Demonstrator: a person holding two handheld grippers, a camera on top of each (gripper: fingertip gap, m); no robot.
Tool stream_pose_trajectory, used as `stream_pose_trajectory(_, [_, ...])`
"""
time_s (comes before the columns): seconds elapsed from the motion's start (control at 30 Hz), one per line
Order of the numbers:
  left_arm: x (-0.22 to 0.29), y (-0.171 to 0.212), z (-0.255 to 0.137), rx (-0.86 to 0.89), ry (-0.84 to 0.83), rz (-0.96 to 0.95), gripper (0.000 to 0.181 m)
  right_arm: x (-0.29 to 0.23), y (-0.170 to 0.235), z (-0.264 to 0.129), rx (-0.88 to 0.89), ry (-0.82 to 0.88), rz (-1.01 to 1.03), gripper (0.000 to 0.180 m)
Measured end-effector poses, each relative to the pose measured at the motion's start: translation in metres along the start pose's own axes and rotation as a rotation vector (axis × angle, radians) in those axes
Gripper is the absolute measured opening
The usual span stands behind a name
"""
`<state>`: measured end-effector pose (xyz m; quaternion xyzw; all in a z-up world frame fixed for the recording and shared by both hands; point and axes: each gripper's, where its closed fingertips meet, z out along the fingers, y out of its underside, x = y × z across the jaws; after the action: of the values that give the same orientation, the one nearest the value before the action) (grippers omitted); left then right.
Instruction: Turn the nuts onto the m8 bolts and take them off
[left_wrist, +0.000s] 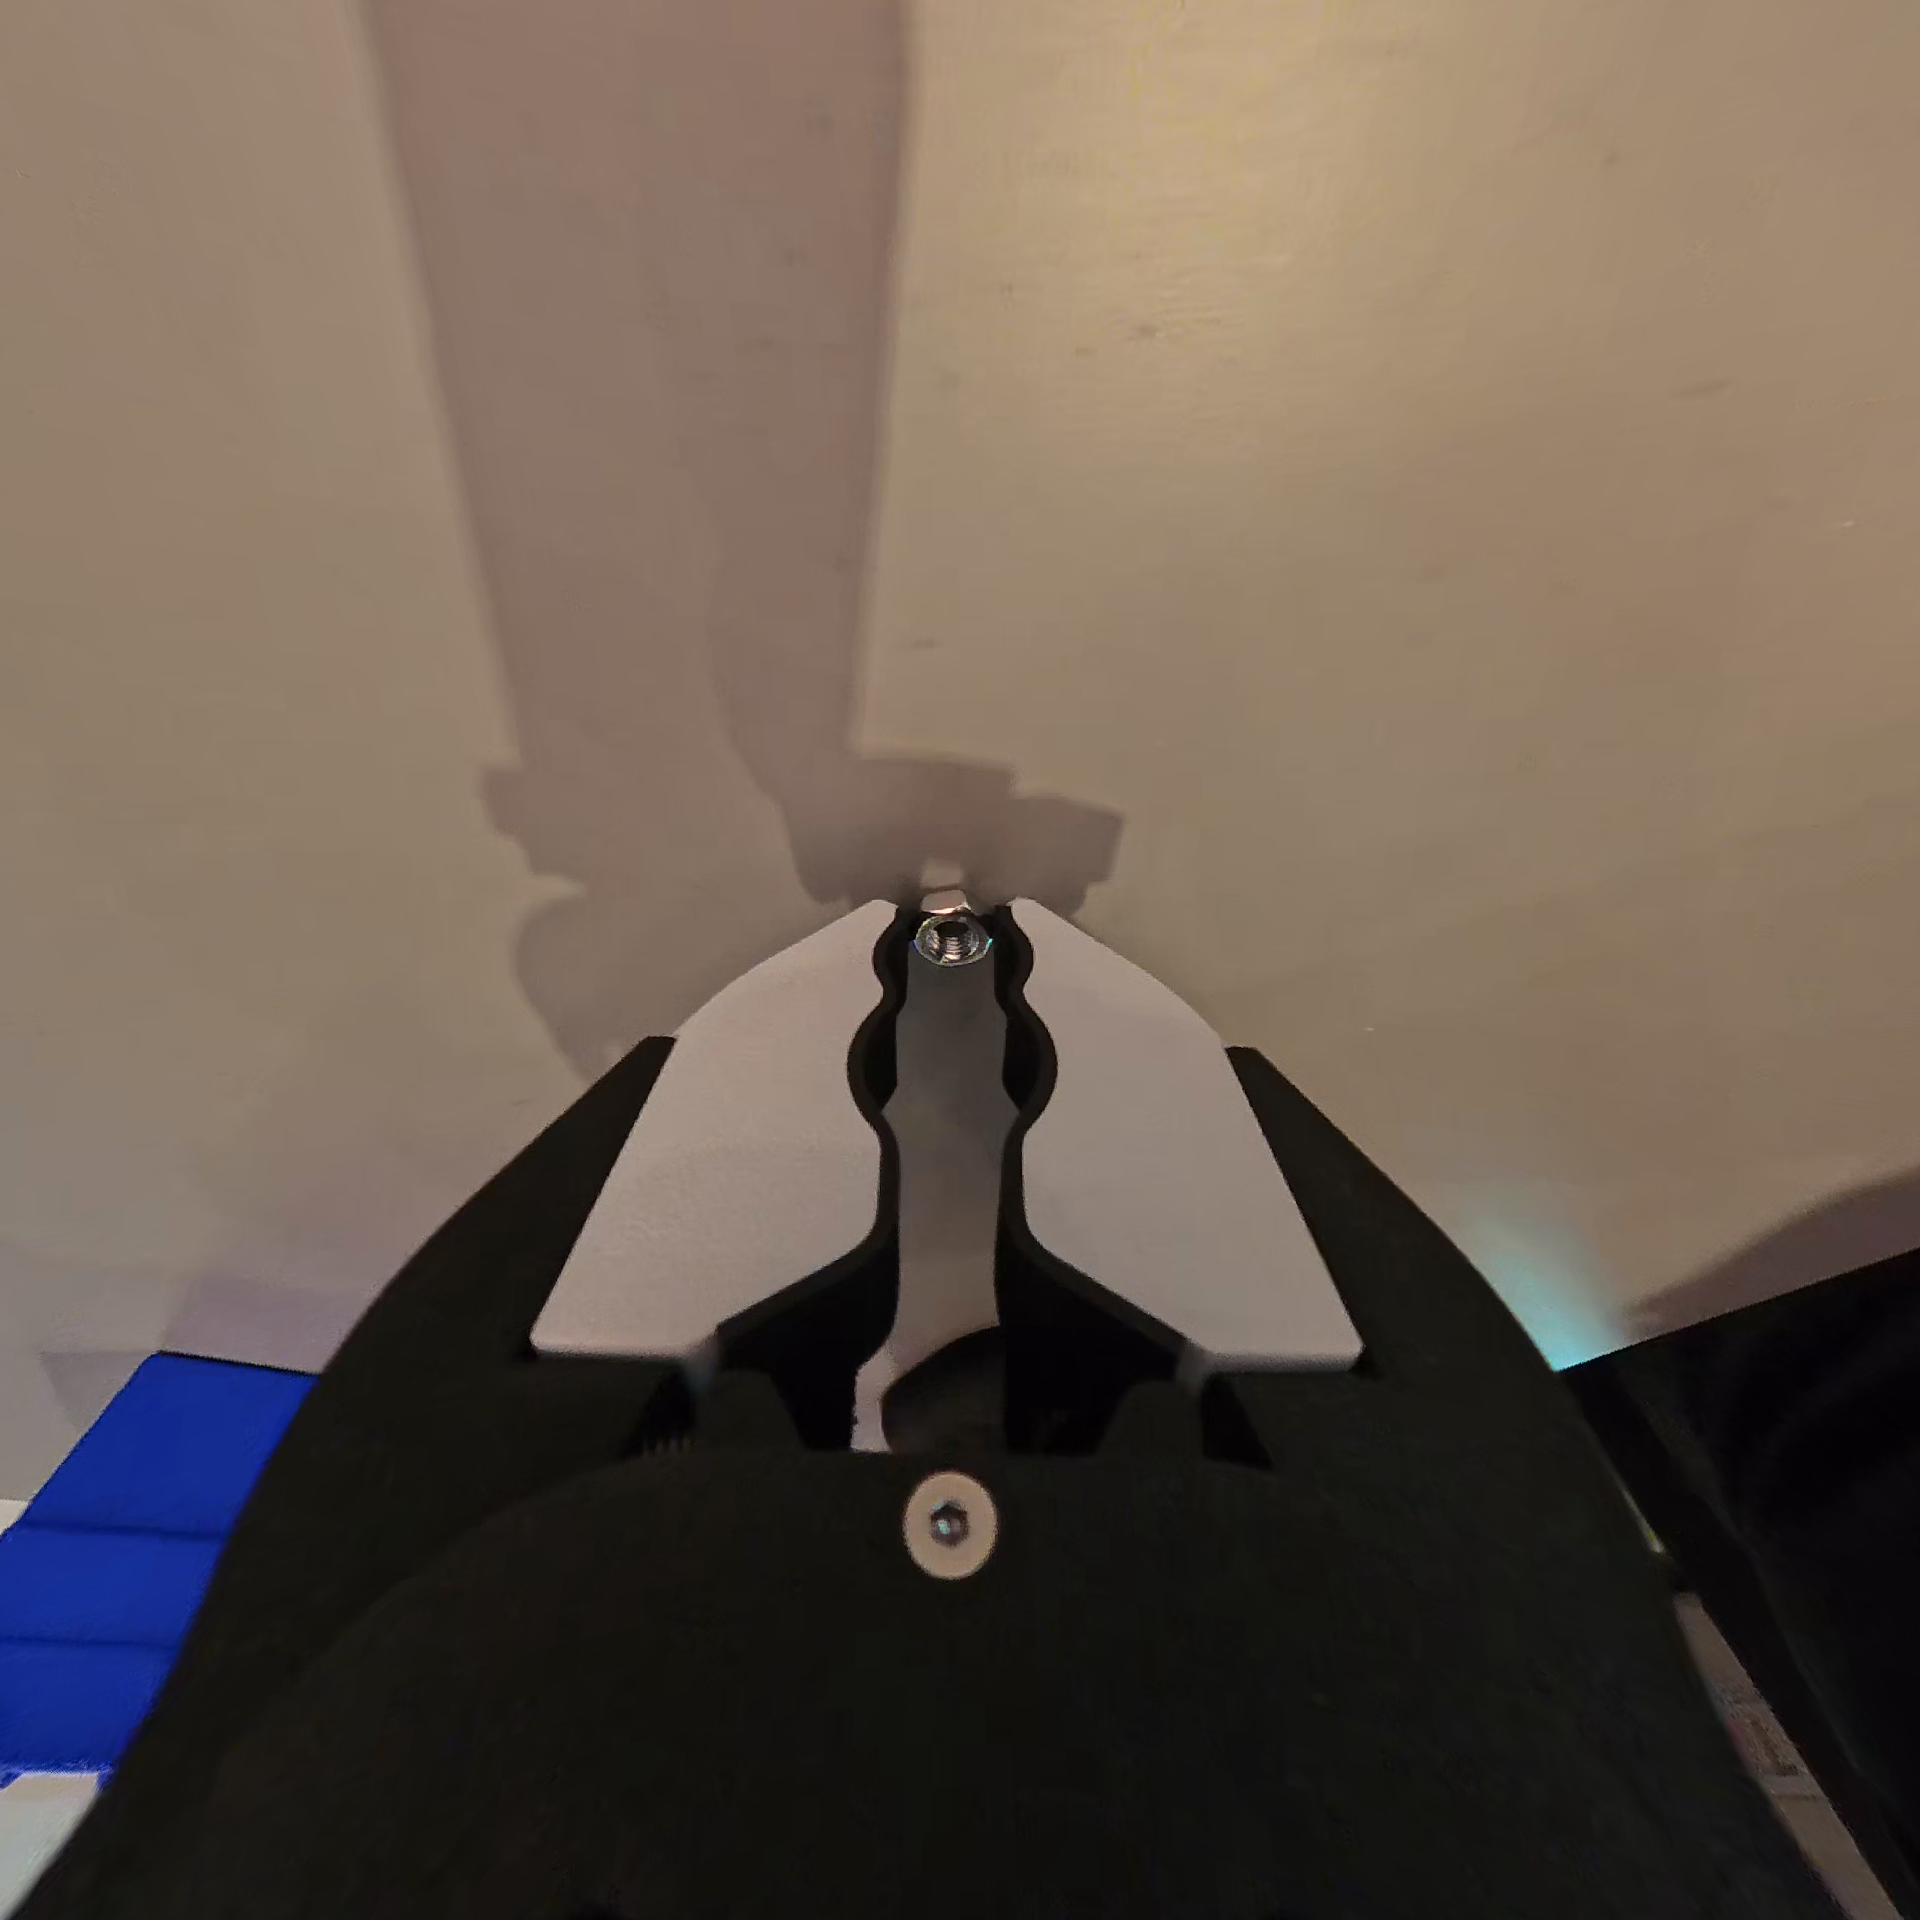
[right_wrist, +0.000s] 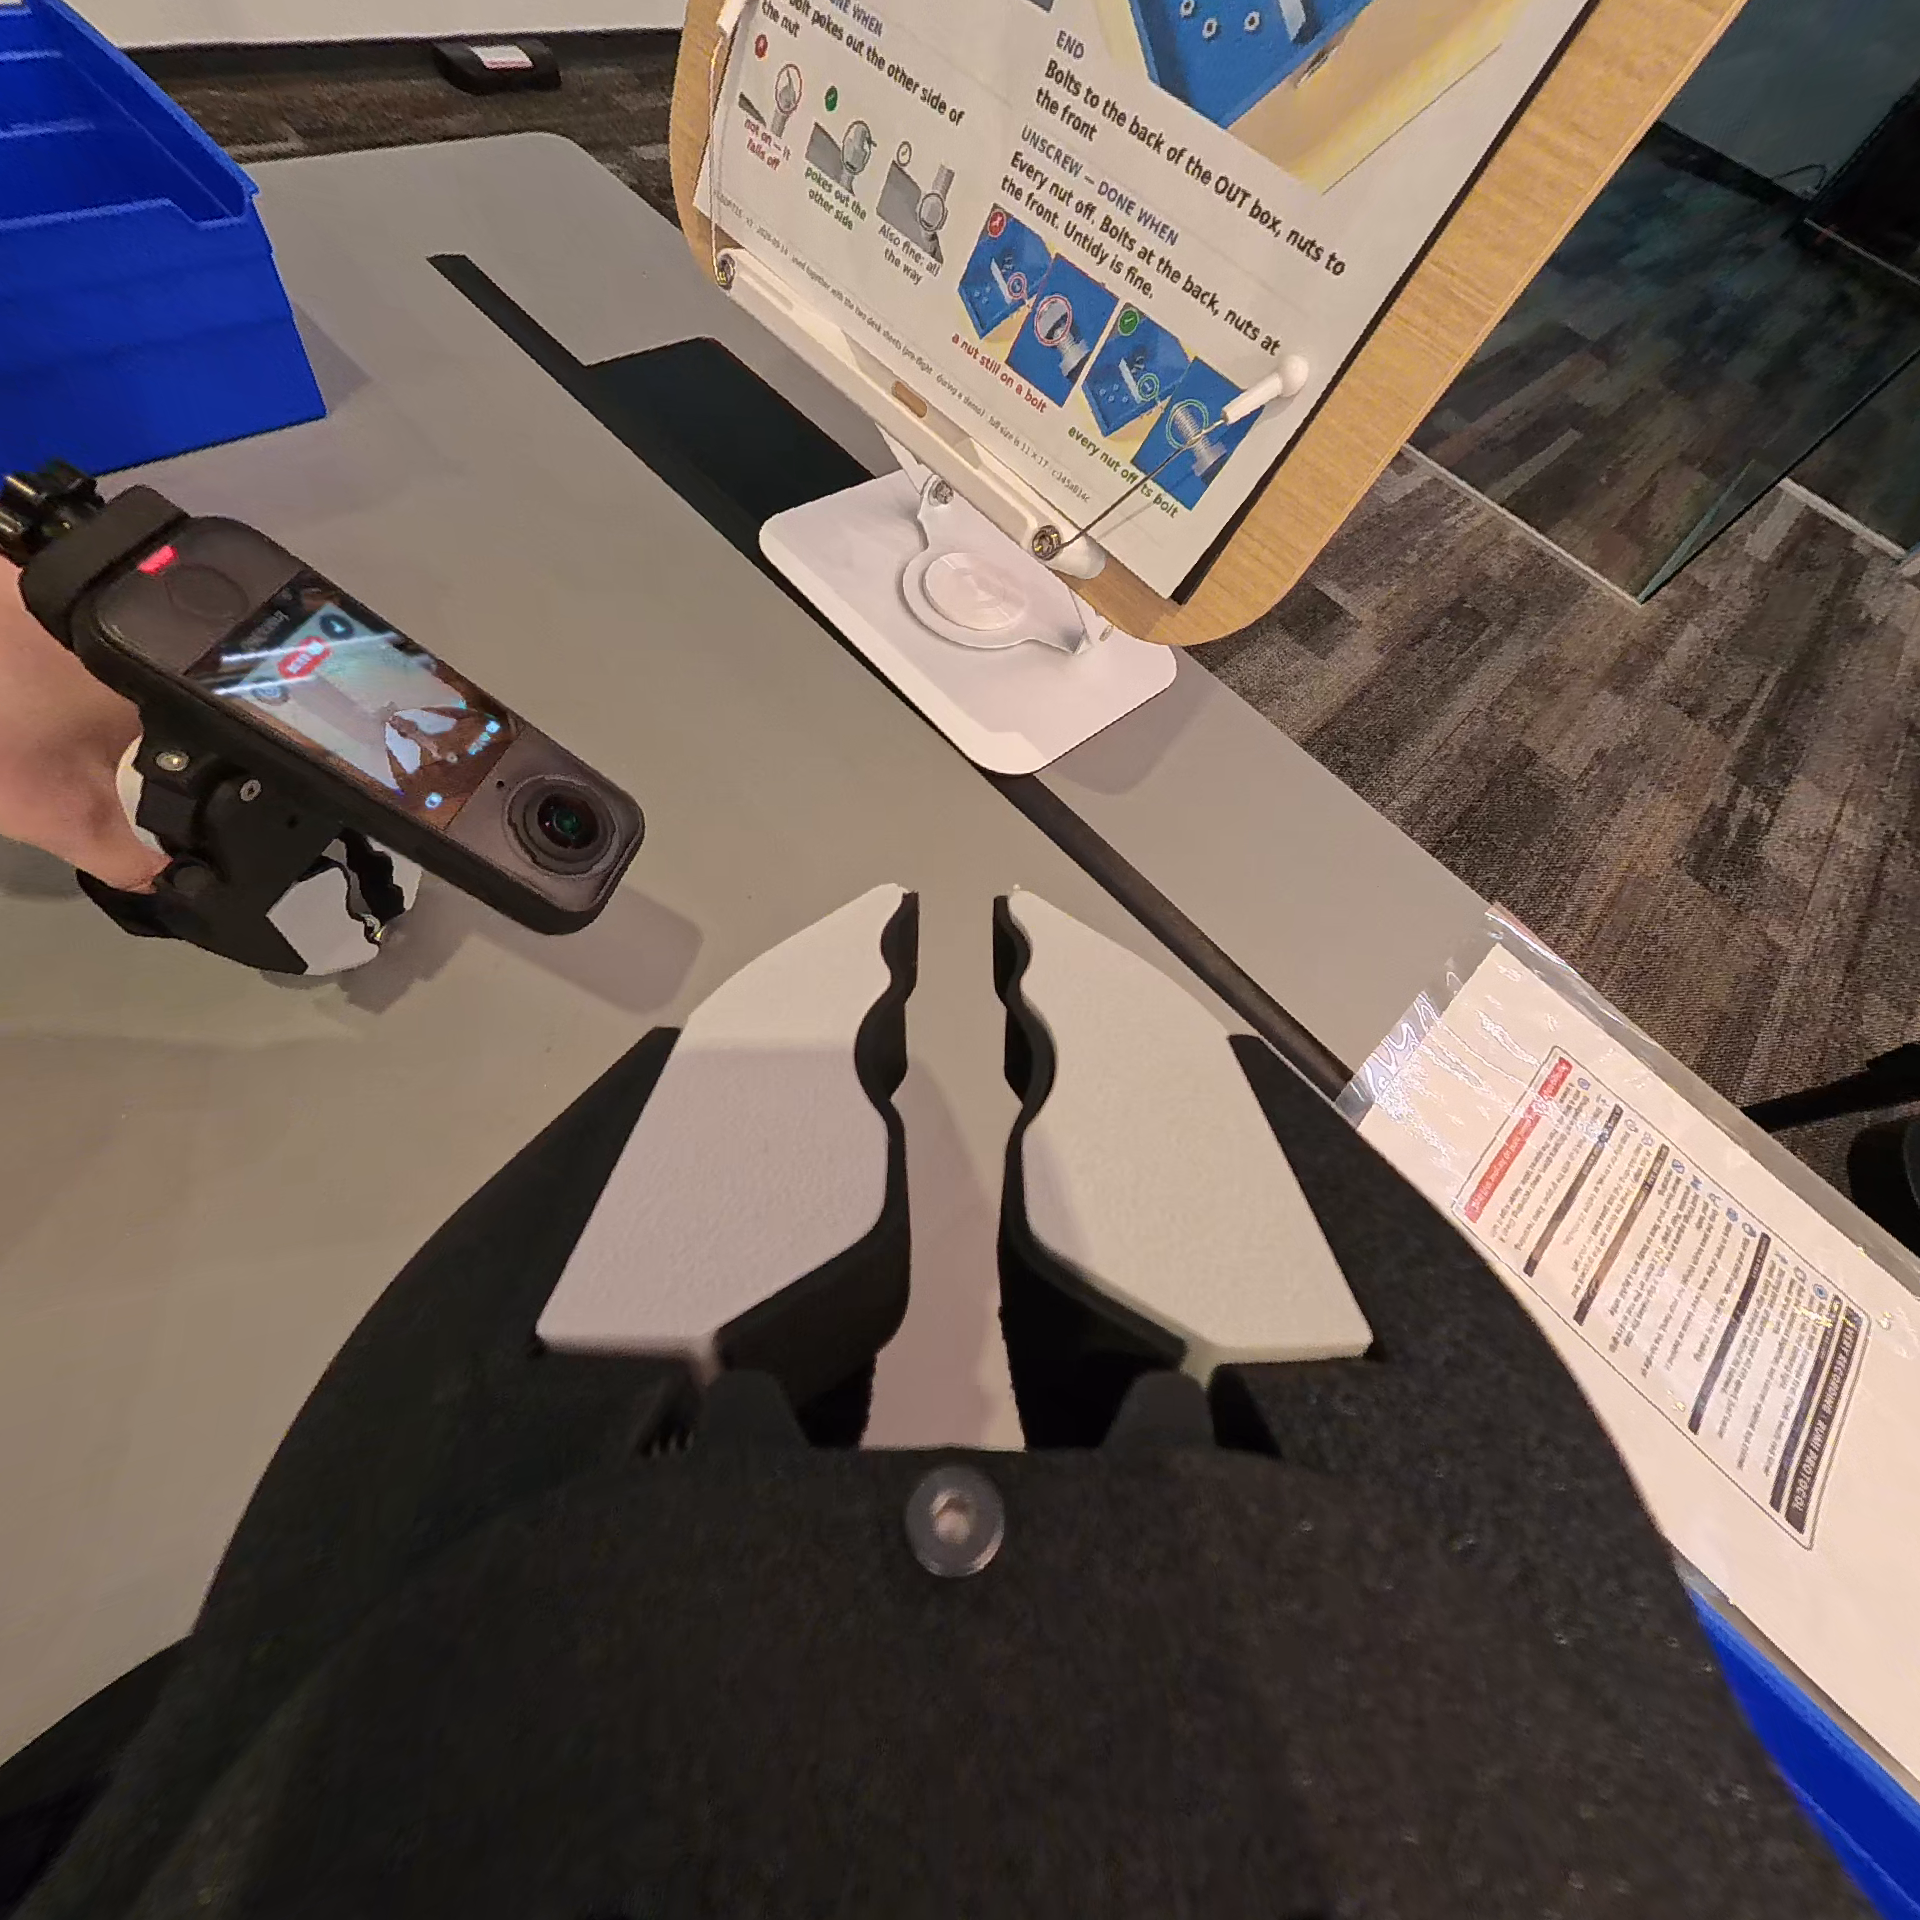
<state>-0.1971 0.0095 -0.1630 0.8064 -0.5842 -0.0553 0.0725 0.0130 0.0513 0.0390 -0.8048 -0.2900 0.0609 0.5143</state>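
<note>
In the left wrist view my left gripper is shut on a small silver hex nut, pinched at the very fingertips with its threaded hole facing the camera. The tips are at or just above the pale table. In the right wrist view my right gripper hovers over the grey table, its jaws a narrow gap apart and nothing between them. The left gripper also shows there at the left, held by a hand, tips down on the table. No bolt is in view.
A blue bin stands at the far left; it also shows in the left wrist view. An instruction board on a white stand is ahead. A laminated sheet lies at the right, by a blue edge. About 30 cm separates my left fingertips from my right.
</note>
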Motion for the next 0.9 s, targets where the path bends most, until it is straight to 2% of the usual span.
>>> stream_pose_trajectory(0.17, [-0.002, -0.006, -0.009, 0.074, -0.001, -0.001, 0.023, -0.002, 0.002, 0.002, -0.005, -0.010, 0.001, 0.013])
stream_pose_trajectory(0.33, [-0.017, 0.015, -0.061, 0.207, -0.001, -0.025, 0.029, -0.004, 0.004, 0.005, -0.024, -0.014, -0.011, 0.013])
stream_pose_trajectory(0.43, [-0.049, 0.061, -0.102, 0.306, -0.042, -0.080, 0.029, -0.003, 0.004, 0.006, -0.020, -0.013, -0.009, 0.013])
stream_pose_trajectory(0.57, [-0.116, 0.162, -0.123, 0.323, -0.090, -0.293, 0.029, -0.006, 0.001, 0.011, -0.007, -0.031, -0.007, 0.013])
stream_pose_trajectory(0.67, [-0.165, 0.243, -0.108, 0.232, -0.135, -0.419, 0.030, -0.011, 0.000, 0.020, -0.024, -0.038, -0.027, 0.013])
stream_pose_trajectory(0.73, [-0.191, 0.285, -0.093, 0.169, -0.164, -0.425, 0.029, -0.013, 0.002, 0.027, -0.048, -0.041, -0.040, 0.013])
stream_pose_trajectory(0.8, [-0.213, 0.310, -0.076, 0.155, -0.178, -0.404, 0.029, -0.015, 0.004, 0.035, -0.071, -0.041, -0.057, 0.013])
stream_pose_trajectory(0.9, [-0.234, 0.319, -0.053, 0.198, -0.163, -0.326, 0.027, -0.020, 0.003, 0.043, -0.084, -0.047, -0.080, 0.013])
